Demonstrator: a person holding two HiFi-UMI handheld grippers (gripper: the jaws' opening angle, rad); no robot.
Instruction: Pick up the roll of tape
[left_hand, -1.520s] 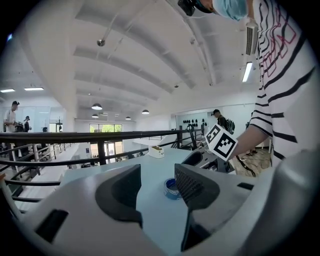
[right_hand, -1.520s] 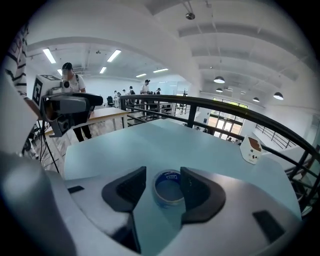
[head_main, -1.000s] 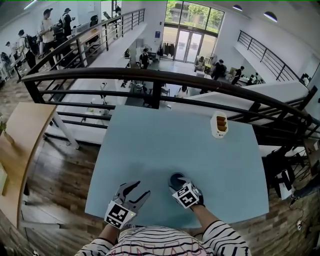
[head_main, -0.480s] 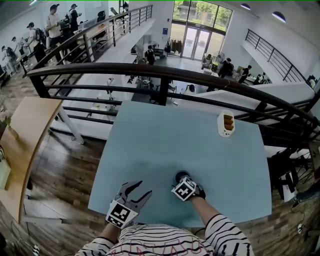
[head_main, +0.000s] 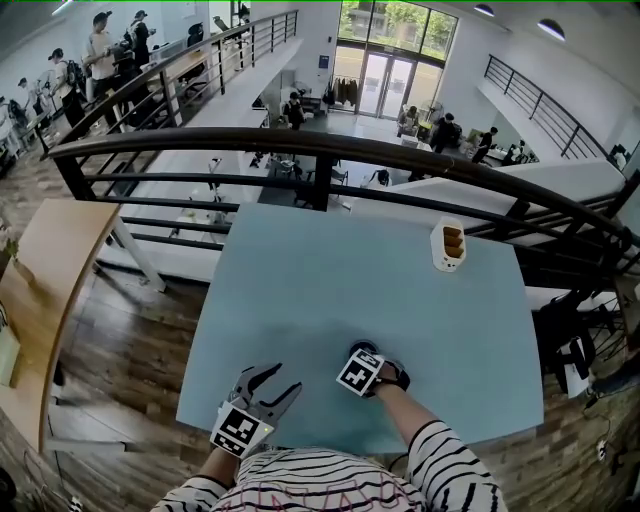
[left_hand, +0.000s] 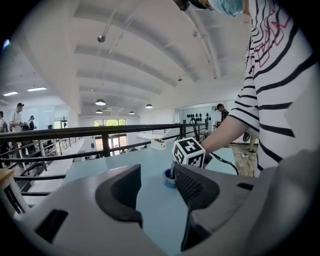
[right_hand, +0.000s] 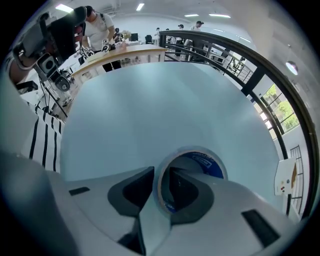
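Observation:
The roll of tape (right_hand: 199, 159), blue inside with a pale rim, lies flat on the light blue table (head_main: 330, 280). My right gripper (right_hand: 161, 182) points steeply down onto it. One jaw stands inside the roll's hole and the other outside its wall. The jaws are closing, with a sliver of gap still showing at the inner pad. In the head view the marker cube of the right gripper (head_main: 361, 366) hides most of the roll (head_main: 358, 349). My left gripper (head_main: 272, 378) hovers open and empty at the table's near edge, left of the roll (left_hand: 168, 178).
A small white box (head_main: 447, 246) with brown contents stands near the table's far right edge. A black railing (head_main: 320, 150) runs just behind the table, with a drop to a lower floor beyond it. A wooden counter (head_main: 45, 270) lies at the left.
My right gripper has sunk onto the roll and tipped more upright, and its jaws have narrowed round the roll's wall. The left gripper has stayed put.

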